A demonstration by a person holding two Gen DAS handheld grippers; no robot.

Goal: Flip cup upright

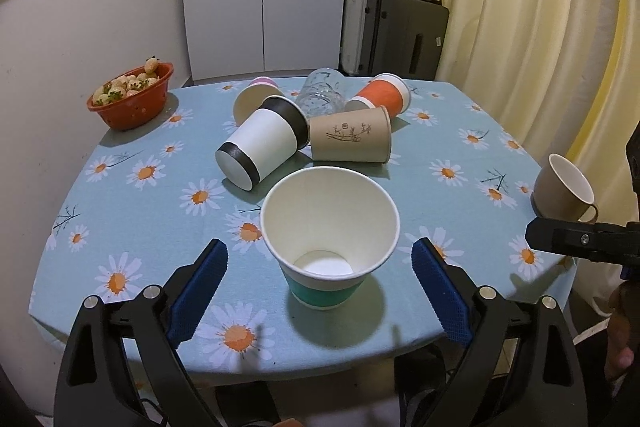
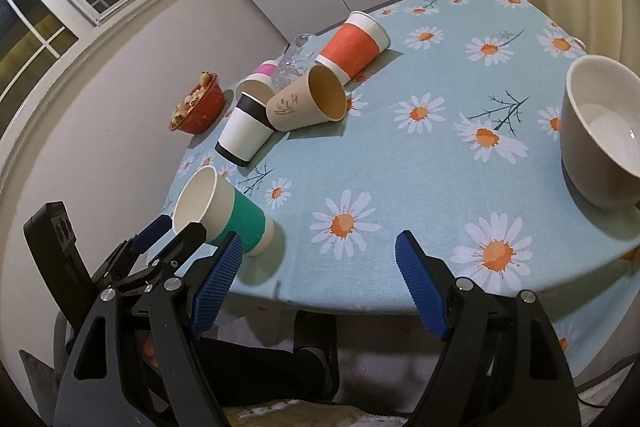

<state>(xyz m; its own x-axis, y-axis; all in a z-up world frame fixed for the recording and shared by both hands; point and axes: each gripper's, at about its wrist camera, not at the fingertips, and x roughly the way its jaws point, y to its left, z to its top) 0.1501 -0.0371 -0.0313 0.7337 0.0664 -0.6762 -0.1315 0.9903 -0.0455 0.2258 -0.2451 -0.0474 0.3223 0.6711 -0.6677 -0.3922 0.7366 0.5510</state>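
A white paper cup with a teal band (image 1: 328,239) stands upright on the daisy tablecloth (image 1: 140,211) near the front edge. My left gripper (image 1: 320,263) is open, its blue pads on either side of the cup and apart from it. The cup also shows in the right wrist view (image 2: 224,211), with the left gripper's fingers (image 2: 188,235) around it. My right gripper (image 2: 320,259) is open and empty over the table's front edge. Several cups lie on their sides further back: a black-and-white one (image 1: 260,143), a brown one (image 1: 352,141), an orange one (image 1: 384,95), a pink one (image 1: 256,97).
A clear glass (image 1: 322,93) lies among the fallen cups. A red bowl of fruit (image 1: 132,95) stands at the back left. A beige mug (image 1: 564,189) stands upright at the right edge, large in the right wrist view (image 2: 600,131). A fridge and boxes stand behind the table.
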